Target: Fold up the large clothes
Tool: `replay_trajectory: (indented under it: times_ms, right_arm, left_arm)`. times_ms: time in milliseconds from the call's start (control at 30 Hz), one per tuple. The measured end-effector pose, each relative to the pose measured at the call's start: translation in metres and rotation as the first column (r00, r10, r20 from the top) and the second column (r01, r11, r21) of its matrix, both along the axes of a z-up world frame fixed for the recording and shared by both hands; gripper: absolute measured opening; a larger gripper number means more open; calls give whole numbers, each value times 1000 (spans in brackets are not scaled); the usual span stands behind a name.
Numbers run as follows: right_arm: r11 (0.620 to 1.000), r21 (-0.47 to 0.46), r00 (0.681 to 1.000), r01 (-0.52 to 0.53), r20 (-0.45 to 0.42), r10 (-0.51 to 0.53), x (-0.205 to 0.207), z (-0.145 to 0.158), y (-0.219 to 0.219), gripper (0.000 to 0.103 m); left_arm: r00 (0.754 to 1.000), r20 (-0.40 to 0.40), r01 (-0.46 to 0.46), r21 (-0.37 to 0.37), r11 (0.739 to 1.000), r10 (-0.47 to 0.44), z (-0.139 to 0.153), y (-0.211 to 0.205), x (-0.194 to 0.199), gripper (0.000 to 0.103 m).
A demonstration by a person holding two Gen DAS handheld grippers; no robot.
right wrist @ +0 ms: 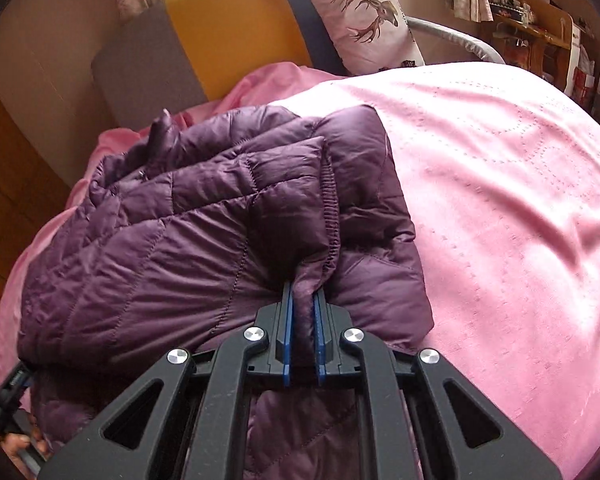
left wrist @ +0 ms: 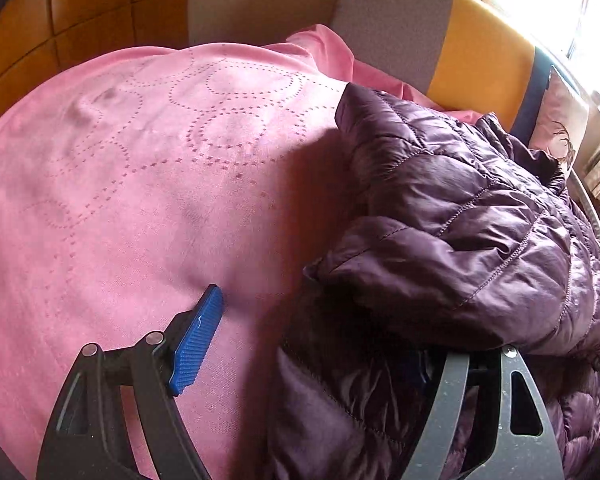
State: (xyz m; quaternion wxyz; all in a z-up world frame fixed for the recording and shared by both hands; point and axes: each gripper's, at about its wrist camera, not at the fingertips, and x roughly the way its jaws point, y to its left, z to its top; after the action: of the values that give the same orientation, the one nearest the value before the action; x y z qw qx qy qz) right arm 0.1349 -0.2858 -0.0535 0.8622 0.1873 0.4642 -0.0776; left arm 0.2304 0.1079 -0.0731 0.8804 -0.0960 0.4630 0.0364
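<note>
— Right hand-held gripper point(right wrist: 302, 320)?
— Clenched on a fold of the purple quilted jacket point(right wrist: 188, 240) — it lies bunched on the bed's pink blanket point(right wrist: 500, 200).
— Left hand-held gripper point(left wrist: 312, 344)?
— Spread wide; the jacket drapes over one finger.

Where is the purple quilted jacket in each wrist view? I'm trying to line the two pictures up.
Left wrist view: the purple quilted jacket fills the right half, draped over the right finger of the left hand-held gripper.
Right wrist view: the jacket fills the centre-left, its cuff pinched in the right hand-held gripper.
Shared landmark: the yellow cushion behind the pink bedspread.
</note>
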Motion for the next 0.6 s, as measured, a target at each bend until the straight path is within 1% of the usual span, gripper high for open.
replay_trajectory:
  times_ms: [67,133,167,200,233,267,300,333,400,500,600]
  right_arm:
    - [1000,7,1000,-7,9,7,-3,0,-3,14]
    - [1000,14,1000,-11,27,10,-9,6,-9,33]
    - [1000,6,999,-7,37,7,-13,11,-10,38]
    - [1000,-7,999,0,54,0,-19,19,-12,48]
    - [1000,-19,997,4,73,-2,-22,27,-9,55]
    - [1000,-29,995,5,99,-2,-25,36,-6,59]
    - [999,-36,992,1,127,3,-27,45,-2,65]
    - [999,-37,988,-10,153,16,-28,55,3,74]
    - [999,-41,983,-36,180,43,-21,65,15,84]
    - [993,-82,979,-79,183,93,-1,66,36,91]
    - [987,-99,979,-125,146,139,27,52,53,93]
  left_arm:
    - [1000,10,2,-14,1000,-2,6,3,-9,77]
    - [999,47,5,-29,1000,-4,18,9,-23,77]
    - [997,82,10,-30,999,-7,27,13,-32,78]
    - [994,112,11,-24,1000,-8,34,14,-38,81]
    - [989,146,13,-14,1000,-11,41,15,-43,83]
    - [981,190,24,-6,1000,-23,52,15,-48,84]
    - [977,211,39,-6,999,-36,57,12,-49,84]
    - [972,228,62,-10,998,-58,63,9,-49,84]
    - [963,246,122,-25,992,-113,72,-7,-42,84]
    - [946,244,230,-36,973,-214,73,-40,-28,84]
    - [931,208,310,-10,951,-301,60,-74,-18,84]
